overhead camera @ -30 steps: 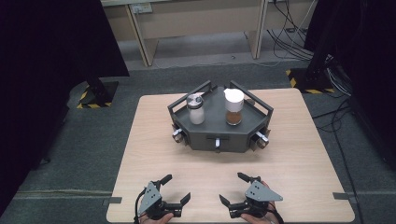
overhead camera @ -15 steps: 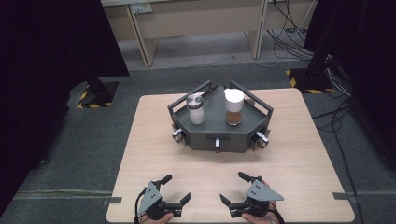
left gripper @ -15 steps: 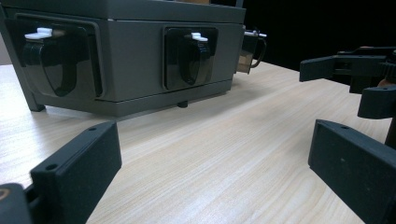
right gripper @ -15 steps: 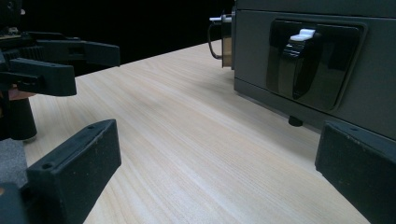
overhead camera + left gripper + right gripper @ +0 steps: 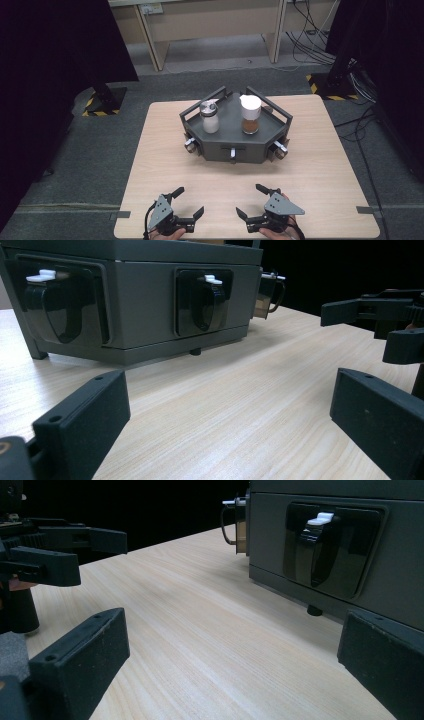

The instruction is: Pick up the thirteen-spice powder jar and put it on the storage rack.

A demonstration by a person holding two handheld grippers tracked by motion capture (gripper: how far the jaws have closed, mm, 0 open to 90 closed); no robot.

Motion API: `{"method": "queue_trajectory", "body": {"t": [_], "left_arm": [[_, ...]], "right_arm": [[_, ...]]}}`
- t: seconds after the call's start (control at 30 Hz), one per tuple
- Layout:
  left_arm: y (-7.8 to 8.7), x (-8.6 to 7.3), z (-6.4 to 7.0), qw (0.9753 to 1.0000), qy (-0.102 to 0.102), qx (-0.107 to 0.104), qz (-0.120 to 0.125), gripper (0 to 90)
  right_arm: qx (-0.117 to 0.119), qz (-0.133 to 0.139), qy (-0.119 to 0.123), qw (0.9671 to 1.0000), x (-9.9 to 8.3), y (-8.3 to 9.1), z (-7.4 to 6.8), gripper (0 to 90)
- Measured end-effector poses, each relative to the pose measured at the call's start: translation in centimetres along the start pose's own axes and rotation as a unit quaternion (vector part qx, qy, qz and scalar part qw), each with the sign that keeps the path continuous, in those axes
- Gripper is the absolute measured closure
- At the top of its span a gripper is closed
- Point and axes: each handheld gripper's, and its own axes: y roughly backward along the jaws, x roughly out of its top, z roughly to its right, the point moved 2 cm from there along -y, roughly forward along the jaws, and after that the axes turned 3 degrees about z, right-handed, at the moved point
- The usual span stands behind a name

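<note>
Nothing is moving since the earlier frames: both tools are resting at the near edge of the bench [image 5: 165, 145] just where they were, and the tray is keeping its place. The left tool [image 5: 189, 204] is sitting with its jaws spread wide and holding nothing, and the right tool [image 5: 253, 201] is mirroring it, equally wide and empty; each is angling inward toward the middle, probably a ready pose from which either side of the tray can be reached. The grey tray [image 5: 222, 147] is standing at the centre of the bench, well apart from both tools, with raised rails along its sides that seem meant to keep its load from sliding off. Inside it, the shaker [image 5: 209, 116] with a metal cap is standing upright on the left, and the jar [image 5: 250, 115] with a white lid and brown contents is standing upright on the right, the two near each other but apart. From the left tool's camera a latch [image 5: 206, 300] with a white tab is showing on the tray's wall, and a similar latch [image 5: 318, 544] is facing the right tool's camera. Both tools are looking straight at these latches, which may be the first thing to work.
</note>
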Motion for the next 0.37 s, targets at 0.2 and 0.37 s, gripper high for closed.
{"method": "queue_trajectory", "body": {"t": [0.2, 0.37], "left_arm": [[0.00, 0.00, 0.00, 1.0000, 0.000, 0.000, 0.000, 1.9], [0.00, 0.00, 0.00, 1.0000, 0.000, 0.000, 0.000, 1.9]], "right_arm": [[0.000, 0.000, 0.000, 1.0000, 0.01, 0.00, 0.01, 0.4], [0.001, 0.001, 0.001, 1.0000, 0.02, 0.01, 0.01, 0.4]]}}
